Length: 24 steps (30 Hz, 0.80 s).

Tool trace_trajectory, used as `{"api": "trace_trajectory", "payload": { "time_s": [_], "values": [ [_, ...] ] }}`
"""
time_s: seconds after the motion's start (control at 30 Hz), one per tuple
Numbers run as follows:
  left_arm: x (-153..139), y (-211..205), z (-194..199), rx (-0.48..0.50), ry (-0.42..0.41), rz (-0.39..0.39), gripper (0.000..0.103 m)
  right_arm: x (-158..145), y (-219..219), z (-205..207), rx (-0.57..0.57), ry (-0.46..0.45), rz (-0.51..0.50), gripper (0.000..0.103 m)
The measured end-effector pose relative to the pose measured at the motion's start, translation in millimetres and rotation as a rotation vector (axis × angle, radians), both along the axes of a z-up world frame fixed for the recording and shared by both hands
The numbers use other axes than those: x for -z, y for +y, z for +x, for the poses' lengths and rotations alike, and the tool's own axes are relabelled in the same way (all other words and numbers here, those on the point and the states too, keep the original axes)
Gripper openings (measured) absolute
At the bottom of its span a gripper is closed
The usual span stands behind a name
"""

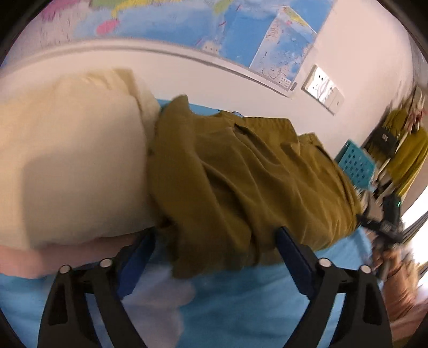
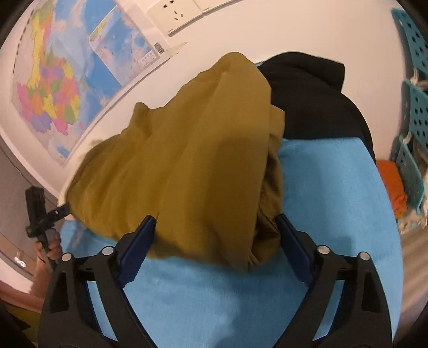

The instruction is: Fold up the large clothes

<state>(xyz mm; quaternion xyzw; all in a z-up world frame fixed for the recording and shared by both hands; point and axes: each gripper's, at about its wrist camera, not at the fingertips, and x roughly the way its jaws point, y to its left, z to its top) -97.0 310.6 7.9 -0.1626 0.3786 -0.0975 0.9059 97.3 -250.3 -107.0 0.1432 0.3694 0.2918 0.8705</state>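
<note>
The left gripper [image 1: 215, 238] is hovering with its fingers [image 1: 291, 254] spread wide, the near hem of the olive-green garment [image 1: 240, 171] lying between the tips while neither blue pad is pressing on the cloth. The garment is lying bunched and creased on the blue desk [image 1: 240, 302], stretching away ahead of the fingers towards the white wall. Only the left wrist view is showing the cream pillow [image 1: 69, 160] touching the garment beyond the left finger, a pale pink cloth [image 1: 40, 259] under that pillow's near edge, and a whitish patch [image 1: 157, 294] on the desk just inside the left finger. Far off past the right finger the same view is catching the right gripper [image 1: 385, 214], blurred, at the garment's far end, with a teal perforated basket [image 1: 355, 160] behind it. In the right wrist view the right gripper [image 2: 215, 227] is likewise standing with its fingers [image 2: 141, 235] spread, both tips lying against the garment's [image 2: 187, 160] near edge with the fabric mounding up between and beyond them; no pinch is showing. This view alone is revealing a black garment [image 2: 315, 104] lying behind the olive one, ahead of the right finger, an orange cloth [image 2: 393, 184] off past the desk's [image 2: 334, 200] right edge, and teal baskets [image 2: 417, 115] beside it. Far beyond the left finger, the left gripper [image 2: 48, 214] is appearing small, held in a hand [image 2: 53, 249]. A coloured map [image 2: 67, 80] and a wall socket [image 2: 174, 13] are hanging on the wall above in both views.
</note>
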Motion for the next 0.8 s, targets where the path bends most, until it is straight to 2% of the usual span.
{"api": "trace_trajectory", "payload": {
  "time_s": [0.03,0.07,0.13,0.2,0.3,0.33,0.4,0.43,0.47,0.5,0.57,0.6,0.63,0.67,0.73,0.77,0.8],
  "values": [
    [-0.1,-1.8,0.8,-0.016,-0.011,-0.011,0.071,-3.4,-5.6,-0.8,0.003,-0.008,0.012,0.049],
    [-2.3,-3.6,-1.0,-0.023,-0.025,-0.01,0.061,-8.7,-9.8,-3.7,-0.004,-0.016,0.023,0.037],
    [-12.8,-10.7,-10.5,-0.012,-0.038,0.013,0.037,-21.5,-14.4,-12.4,-0.017,-0.03,0.062,0.03],
    [-27.0,-17.3,-23.3,0.016,-0.049,0.0,0.03,-44.0,-20.1,-28.3,-0.029,-0.068,0.102,0.029],
    [-55.3,-22.8,-60.2,0.079,-0.098,-0.033,0.029,-78.4,-41.8,-66.0,-0.067,-0.146,0.162,0.028],
    [-59.9,-21.9,-70.6,0.097,-0.104,-0.048,0.029,-81.3,-47.1,-72.9,-0.069,-0.152,0.165,0.028],
    [-55.9,-20.5,-90.2,0.134,-0.088,-0.084,0.029,-75.3,-59.0,-86.9,-0.082,-0.136,0.145,0.028],
    [-45.3,-22.1,-96.6,0.146,-0.063,-0.09,0.027,-61.0,-60.9,-88.6,-0.079,-0.086,0.116,0.028],
    [-34.4,-24.0,-98.2,0.148,-0.031,-0.088,0.026,-49.7,-57.0,-86.0,-0.081,-0.048,0.081,0.028],
    [-10.4,-25.2,-97.6,0.139,0.048,-0.088,0.024,-36.1,-55.2,-85.5,-0.073,-0.009,0.047,0.028],
    [19.8,-20.4,-94.8,0.126,0.14,-0.142,0.024,-5.7,-60.3,-79.7,-0.052,0.074,0.05,0.029],
    [31.2,-12.4,-95.0,0.121,0.15,-0.213,0.028,1.5,-65.3,-78.5,-0.037,0.088,0.076,0.034],
    [32.5,-6.2,-97.4,0.11,0.145,-0.252,0.03,4.3,-69.0,-78.8,-0.003,0.094,0.077,0.047],
    [28.6,-3.7,-99.5,0.089,0.142,-0.258,0.032,2.3,-68.4,-80.9,0.012,0.086,0.051,0.056],
    [12.7,-9.8,-105.6,0.052,0.103,-0.13,0.054,-11.8,-60.3,-88.2,0.028,0.026,-0.041,0.059],
    [-1.7,-16.1,-111.4,0.026,0.057,-0.01,0.06,-19.0,-58.2,-91.4,0.038,-0.005,-0.073,0.063],
    [-9.7,-18.3,-114.6,0.027,0.028,0.03,0.074,-28.3,-55.6,-93.3,0.048,-0.04,-0.093,0.069]
  ]
}}
